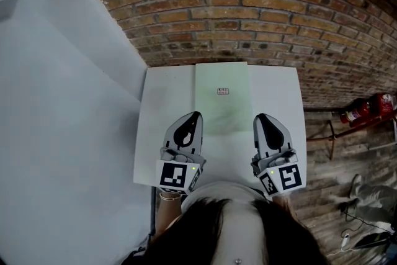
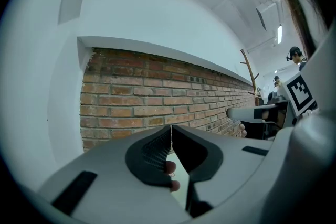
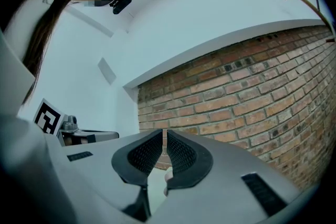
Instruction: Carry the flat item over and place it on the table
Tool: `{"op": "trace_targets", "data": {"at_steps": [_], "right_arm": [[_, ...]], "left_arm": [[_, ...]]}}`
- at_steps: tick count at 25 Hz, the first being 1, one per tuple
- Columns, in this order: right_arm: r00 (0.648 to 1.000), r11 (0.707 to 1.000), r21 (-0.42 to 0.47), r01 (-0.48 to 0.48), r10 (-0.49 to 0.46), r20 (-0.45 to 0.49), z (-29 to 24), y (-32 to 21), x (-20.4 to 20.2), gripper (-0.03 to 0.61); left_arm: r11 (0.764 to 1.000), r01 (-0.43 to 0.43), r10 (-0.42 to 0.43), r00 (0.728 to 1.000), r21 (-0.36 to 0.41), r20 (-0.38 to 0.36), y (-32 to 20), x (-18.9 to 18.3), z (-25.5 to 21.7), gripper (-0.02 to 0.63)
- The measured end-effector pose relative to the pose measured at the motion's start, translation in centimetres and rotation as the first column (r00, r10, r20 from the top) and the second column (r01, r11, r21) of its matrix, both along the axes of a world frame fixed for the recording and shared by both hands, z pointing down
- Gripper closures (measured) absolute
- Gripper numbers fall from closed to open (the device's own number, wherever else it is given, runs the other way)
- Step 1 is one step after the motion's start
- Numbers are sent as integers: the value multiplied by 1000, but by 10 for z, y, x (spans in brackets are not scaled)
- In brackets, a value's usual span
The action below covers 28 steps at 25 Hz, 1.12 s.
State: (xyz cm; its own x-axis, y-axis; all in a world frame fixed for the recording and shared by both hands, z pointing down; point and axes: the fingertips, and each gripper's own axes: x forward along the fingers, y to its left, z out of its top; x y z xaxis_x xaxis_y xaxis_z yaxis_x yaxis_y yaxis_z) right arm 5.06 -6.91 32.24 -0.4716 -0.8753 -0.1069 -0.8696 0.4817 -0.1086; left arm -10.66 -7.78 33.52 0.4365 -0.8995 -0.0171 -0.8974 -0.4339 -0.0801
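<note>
Blocked ahead by brick wall (image 1: 248,9), near the far edge of the flat panel (image 1: 167,108); shut off on the left by white wall (image 1: 62,121). Open to the right over floor (image 1: 322,164), save for red fire extinguishers (image 1: 366,110) and cables (image 1: 348,215).

Brick wall (image 1: 248,9) at 12 o'clock, red-brown w/ pale mortar. Plain white wall (image 1: 62,108) fills 9 o'clock and meets the brick at a corner. Wood-plank floor (image 1: 335,189) at 4 o'clock. Red fire extinguishers (image 1: 367,108) sit at approx. 3, near the brick; cables (image 1: 363,236) at 5. In left gripper view, a white ledge (image 2: 157,51) tops the brick, w/ a wooden coat stand (image 2: 252,73) at 2 o'clock and ceiling light panels (image 2: 268,10) at 1.
</note>
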Motion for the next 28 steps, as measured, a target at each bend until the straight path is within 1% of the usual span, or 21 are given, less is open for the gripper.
{"op": "trace_targets", "data": {"at_steps": [5,10,15,28], "right_arm": [[1000,1000,13,-13,13,3,-2,2,2,526],[999,999,-9,-41,41,-13,1,0,5,540],[998,998,-20,-57,56,-18,3,-1,8,541],[998,998,-27,-60,59,-14,4,-2,9,541]], "left_arm": [[1000,1,-1,1000,19,0,2,2,-2,597],[999,8,-8,1000,36,-6,2,2,-5,597],[999,9,-9,1000,33,-8,2,2,-5,597],[1000,5,-5,1000,26,-13,1,2,-4,597]]}}
